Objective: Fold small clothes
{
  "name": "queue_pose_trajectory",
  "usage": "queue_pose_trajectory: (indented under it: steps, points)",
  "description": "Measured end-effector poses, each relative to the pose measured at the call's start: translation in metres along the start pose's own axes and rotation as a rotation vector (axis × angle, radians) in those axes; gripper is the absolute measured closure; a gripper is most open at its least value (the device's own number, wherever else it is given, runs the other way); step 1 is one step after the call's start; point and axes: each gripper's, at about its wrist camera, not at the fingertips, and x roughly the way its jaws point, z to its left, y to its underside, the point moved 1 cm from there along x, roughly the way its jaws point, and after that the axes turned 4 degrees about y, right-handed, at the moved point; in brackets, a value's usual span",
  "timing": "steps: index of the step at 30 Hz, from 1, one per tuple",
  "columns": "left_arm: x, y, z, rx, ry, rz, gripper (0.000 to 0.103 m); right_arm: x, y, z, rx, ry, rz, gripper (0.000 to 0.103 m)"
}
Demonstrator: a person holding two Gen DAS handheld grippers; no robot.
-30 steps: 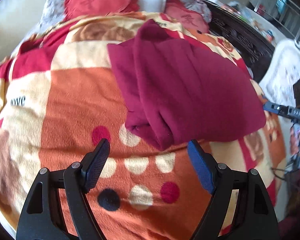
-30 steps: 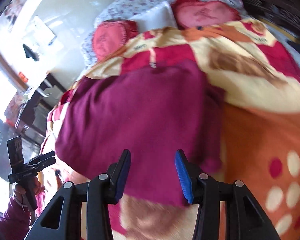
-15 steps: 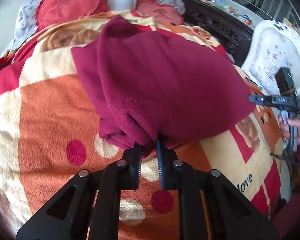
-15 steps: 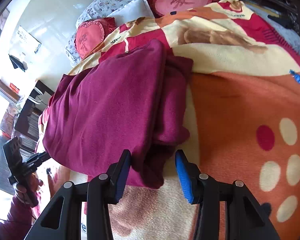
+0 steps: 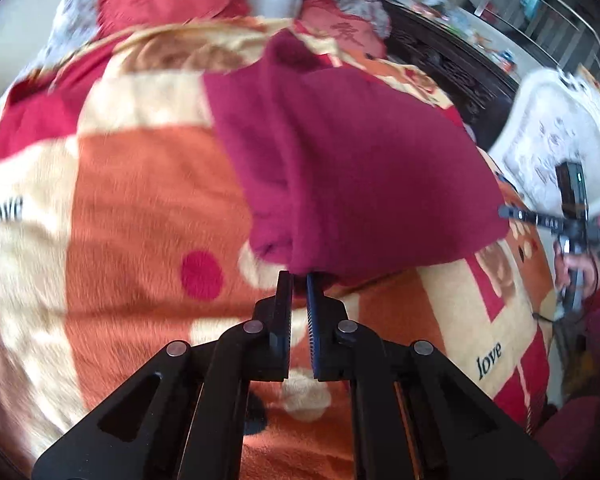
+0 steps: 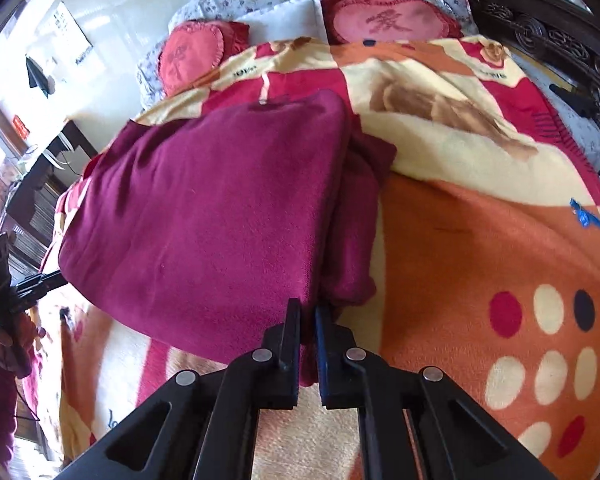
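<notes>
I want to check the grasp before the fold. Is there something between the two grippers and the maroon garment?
Nothing visible. The left gripper and the right gripper are both shut directly on the near edge of the maroon garment, which lies on the blanket.

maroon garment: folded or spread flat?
Folded. The garment lies doubled, a second layer showing beside the top one; both claws pinch its near corner.

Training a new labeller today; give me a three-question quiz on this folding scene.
1. True or false: the left tool is shut on the garment.
2. The right tool grips the garment's: A) near edge, B) far edge, C) nothing.
3. What lies under the garment?

Key: 1 true; 2 A; 3 the blanket.
</notes>
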Motion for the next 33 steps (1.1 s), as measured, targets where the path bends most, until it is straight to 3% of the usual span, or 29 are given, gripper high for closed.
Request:
queue_pose_trajectory:
  steps: [5,6,7,9,13,16,18,19,20,22,27,33]
  points:
    - [0.005,0.011,0.001,-0.027,-0.046,0.020,0.097,0.008,0.006,-0.004,0.020,0.042,0.027,0.097]
    - [0.003,0.013,0.004,-0.042,-0.066,0.018,0.097,0.003,0.005,-0.005,0.039,0.039,0.022,0.093]
    - [0.000,0.015,0.007,-0.062,-0.080,0.014,0.097,-0.005,0.003,-0.005,0.047,0.042,0.013,0.087]
    - [-0.009,0.017,0.012,-0.110,-0.073,-0.004,0.097,-0.019,-0.001,0.001,0.032,0.076,-0.023,0.058]
    - [-0.025,0.012,0.011,-0.147,-0.140,-0.036,0.097,-0.047,-0.019,0.026,0.014,0.009,-0.094,0.058]
    - [-0.032,0.005,0.004,-0.151,-0.180,-0.051,0.097,-0.041,-0.041,0.058,0.014,-0.156,-0.090,0.058]
    - [-0.034,-0.001,0.001,-0.146,-0.195,-0.063,0.088,-0.029,-0.052,0.082,-0.008,-0.202,-0.065,0.058]
    - [-0.033,-0.004,-0.001,-0.145,-0.209,-0.066,0.076,-0.022,-0.059,0.097,-0.037,-0.215,-0.056,0.058]
    - [-0.033,-0.007,-0.004,-0.144,-0.220,-0.077,0.067,-0.013,-0.068,0.119,-0.093,-0.219,-0.057,0.058]
    - [-0.033,-0.013,-0.009,-0.142,-0.214,-0.098,0.063,-0.002,-0.076,0.147,-0.158,-0.204,-0.059,0.058]
    - [-0.027,-0.024,-0.016,-0.137,-0.214,-0.115,0.063,0.035,-0.110,0.212,-0.261,-0.243,-0.051,0.058]
    - [-0.008,-0.029,-0.017,-0.147,-0.189,-0.094,0.063,0.074,-0.139,0.269,-0.366,-0.222,-0.040,0.058]
